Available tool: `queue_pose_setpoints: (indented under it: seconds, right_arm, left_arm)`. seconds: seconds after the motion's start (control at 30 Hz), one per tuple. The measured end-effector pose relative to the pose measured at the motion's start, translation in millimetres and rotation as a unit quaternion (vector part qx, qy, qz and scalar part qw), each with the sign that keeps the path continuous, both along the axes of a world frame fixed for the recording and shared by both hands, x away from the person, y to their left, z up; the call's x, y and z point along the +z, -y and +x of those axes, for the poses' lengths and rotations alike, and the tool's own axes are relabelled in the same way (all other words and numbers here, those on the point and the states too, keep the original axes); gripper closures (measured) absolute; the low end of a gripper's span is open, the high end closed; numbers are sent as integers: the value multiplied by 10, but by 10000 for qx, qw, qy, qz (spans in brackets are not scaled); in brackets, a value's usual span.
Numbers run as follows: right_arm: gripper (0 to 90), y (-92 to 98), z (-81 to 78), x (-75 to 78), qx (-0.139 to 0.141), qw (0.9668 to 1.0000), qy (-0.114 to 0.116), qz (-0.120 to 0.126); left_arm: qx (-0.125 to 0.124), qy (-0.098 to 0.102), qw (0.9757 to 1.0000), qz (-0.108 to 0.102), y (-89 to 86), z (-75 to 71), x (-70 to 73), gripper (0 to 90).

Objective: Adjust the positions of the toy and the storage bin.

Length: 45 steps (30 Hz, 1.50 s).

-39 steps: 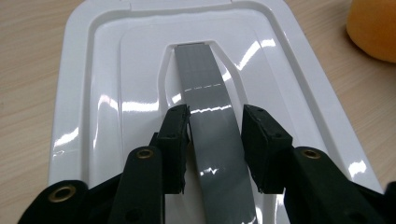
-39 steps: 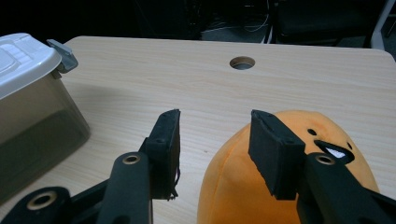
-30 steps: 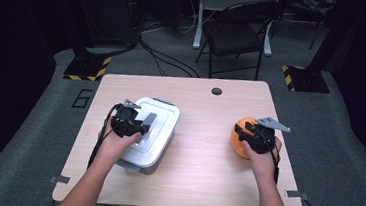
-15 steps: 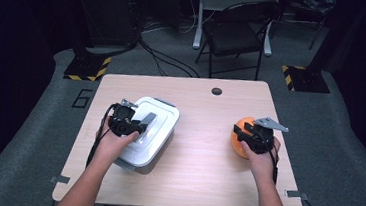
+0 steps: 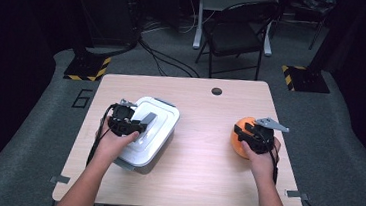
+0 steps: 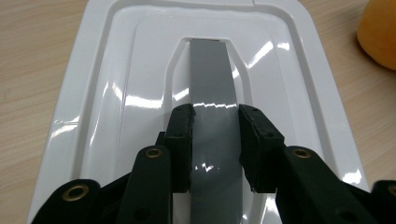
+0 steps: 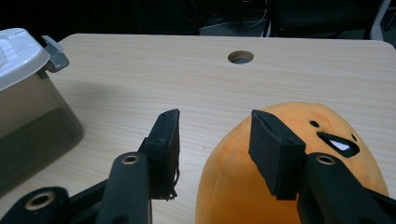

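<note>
The left gripper (image 6: 215,140) sits over the white lid (image 6: 116,93) of a lidded plastic box (image 5: 149,135), its two black jaws straddling the grey handle (image 6: 212,79) that runs along the middle of the lid. The jaws have just been closing in on that handle: the pads (image 6: 181,140) now stand right at its two long edges, the left one against it and the right one at or just off it, so whether they truly press cannot be told. The handle reaches on ahead of the jaws, away from the hand, in its sunken recess.

In the high view the left gripper (image 5: 128,123) lies on the near-left part of the box, with the person's left hand (image 5: 112,144) behind it.

The right gripper (image 7: 215,154) is partly open, its jaws set apart with bare table (image 7: 187,79) showing between them. An orange plush toy (image 7: 289,163) with a small stitched face sits just under and beside its right jaw, whose pad lies against the top of the plush; the left jaw stands clear of it, over the wood. Nothing is clamped. Far off to the left of this gripper is the box's clear wall and a grey latch (image 7: 53,53). Ahead of it, a round cable hole (image 7: 241,57) pierces the tabletop.

In the high view the right gripper (image 5: 254,137) rests at the plush toy (image 5: 240,138), near the table's right edge, well apart from the box.
</note>
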State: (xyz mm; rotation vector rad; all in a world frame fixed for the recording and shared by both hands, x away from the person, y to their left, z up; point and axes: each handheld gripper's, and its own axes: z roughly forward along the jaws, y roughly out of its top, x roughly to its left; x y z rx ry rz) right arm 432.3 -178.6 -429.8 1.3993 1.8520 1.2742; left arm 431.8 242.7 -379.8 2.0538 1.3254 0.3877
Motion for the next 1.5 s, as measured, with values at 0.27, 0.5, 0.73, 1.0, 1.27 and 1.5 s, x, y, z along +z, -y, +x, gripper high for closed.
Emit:
queue_pose_setpoints:
  seconds: [0.27, 0.5, 0.73, 1.0, 1.27, 1.5]
  right_arm:
    - [524, 1, 4, -8, -7, 10000, -9, 7]
    - [524, 9, 8, -20, -21, 10000, -41, 39]
    - [524, 6, 11, -25, -14, 10000, -43, 36]
    - [525, 8, 14, -30, -18, 10000, -42, 30]
    - [525, 11, 15, -31, -20, 10000, -40, 44]
    - [524, 9, 14, -31, -20, 10000, -40, 35]
  left_arm:
    - [-6, 6, 10000, 2, 3, -1, 5, 662]
    - [-17, -31, 10000, 16, 4, 3, 23, 662]
    - [-5, 7, 10000, -65, -10, -7, 75, 662]
    - [3, 48, 9999, -139, -29, -16, 156, 662]
    - [52, 66, 9998, -188, -64, -10, 210, 662]
    - [136, 58, 9996, -245, -167, 6, 245, 662]
